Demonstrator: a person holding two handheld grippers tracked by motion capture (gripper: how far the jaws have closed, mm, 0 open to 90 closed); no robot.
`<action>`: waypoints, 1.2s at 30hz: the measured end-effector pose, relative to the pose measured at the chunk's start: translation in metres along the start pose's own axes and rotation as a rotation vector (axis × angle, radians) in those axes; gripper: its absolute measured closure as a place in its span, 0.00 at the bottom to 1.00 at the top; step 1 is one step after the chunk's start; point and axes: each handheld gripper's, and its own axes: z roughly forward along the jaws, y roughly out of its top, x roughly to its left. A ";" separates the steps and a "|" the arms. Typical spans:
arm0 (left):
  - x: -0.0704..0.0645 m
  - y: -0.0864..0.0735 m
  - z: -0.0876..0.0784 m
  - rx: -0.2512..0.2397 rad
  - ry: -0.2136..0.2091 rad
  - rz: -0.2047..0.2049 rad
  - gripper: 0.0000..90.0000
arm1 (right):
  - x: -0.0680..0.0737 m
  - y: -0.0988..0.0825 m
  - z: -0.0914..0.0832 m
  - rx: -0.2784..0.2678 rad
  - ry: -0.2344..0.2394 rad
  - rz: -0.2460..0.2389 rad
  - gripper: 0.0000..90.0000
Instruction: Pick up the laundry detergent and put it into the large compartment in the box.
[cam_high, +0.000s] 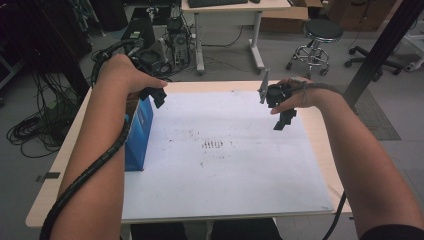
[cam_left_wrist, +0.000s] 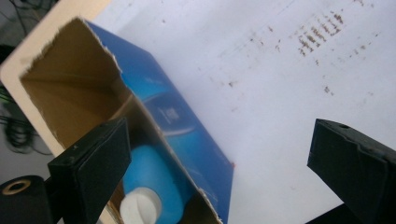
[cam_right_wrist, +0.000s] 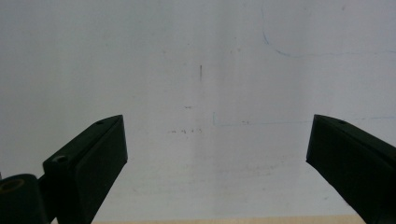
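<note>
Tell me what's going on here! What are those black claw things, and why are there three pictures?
A person sits at a table covered with a white sheet. Each hand holds a tool called a gripper, with two black jaws that pinch like tongs. One picture comes from a camera up high, looking down. The other two come from small cameras riding on each gripper. The left gripper hovers open over a torn-open blue box. Inside it sits a blue bottle with a white cap. The right gripper is open too, over the bare sheet. Nothing is held yet.
</note>
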 end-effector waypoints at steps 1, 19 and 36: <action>-0.003 0.002 0.000 0.001 0.000 0.014 0.07 | 0.000 0.000 0.000 0.002 -0.001 0.000 0.05; -0.043 0.022 0.008 -0.034 -0.086 0.294 0.07 | 0.001 0.000 0.000 0.007 0.003 0.002 0.06; -0.067 0.028 0.016 -0.048 -0.136 0.457 0.07 | 0.005 0.004 0.000 0.012 0.001 -0.014 0.06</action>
